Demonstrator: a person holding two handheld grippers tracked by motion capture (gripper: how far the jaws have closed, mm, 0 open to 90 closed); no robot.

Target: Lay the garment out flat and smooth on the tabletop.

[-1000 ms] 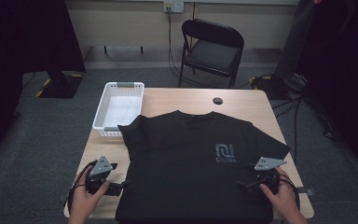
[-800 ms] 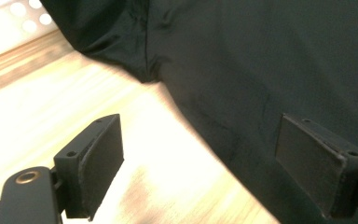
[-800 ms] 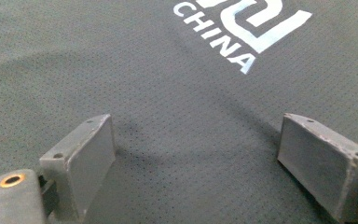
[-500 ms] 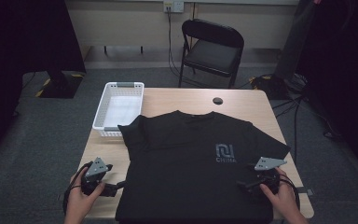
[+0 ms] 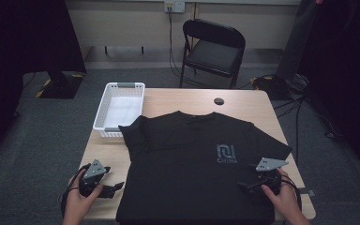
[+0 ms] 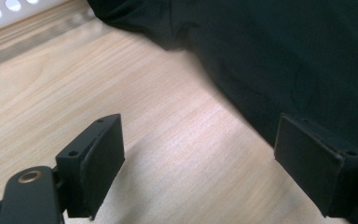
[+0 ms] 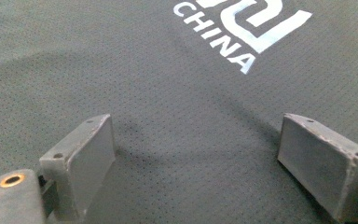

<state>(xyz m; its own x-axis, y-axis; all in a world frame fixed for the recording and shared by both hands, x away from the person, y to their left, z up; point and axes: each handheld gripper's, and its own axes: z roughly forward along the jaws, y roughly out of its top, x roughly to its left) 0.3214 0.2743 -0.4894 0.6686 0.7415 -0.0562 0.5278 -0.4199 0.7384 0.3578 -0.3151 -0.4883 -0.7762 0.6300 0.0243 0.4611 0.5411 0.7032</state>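
Two grippers flank a black shirt (image 5: 192, 164) spread flat across the table (image 5: 258, 101), its hem at the near edge, collar toward the far edge. Left gripper (image 5: 115, 187), jaws apart, rests on bare wood just beside the shirt's left side. Right gripper (image 5: 243, 185), jaws apart, hovers over the fabric below the logo (image 5: 226, 153), probably poised to pinch for folding. Basket (image 5: 105, 117) sits at the far-left corner.

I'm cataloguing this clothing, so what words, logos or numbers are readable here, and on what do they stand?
"CHINA": pale capital letters on the black T-shirt, under a blocky pale logo mark that spells no readable word.
Nothing readable on the white basket, the table or the chair.
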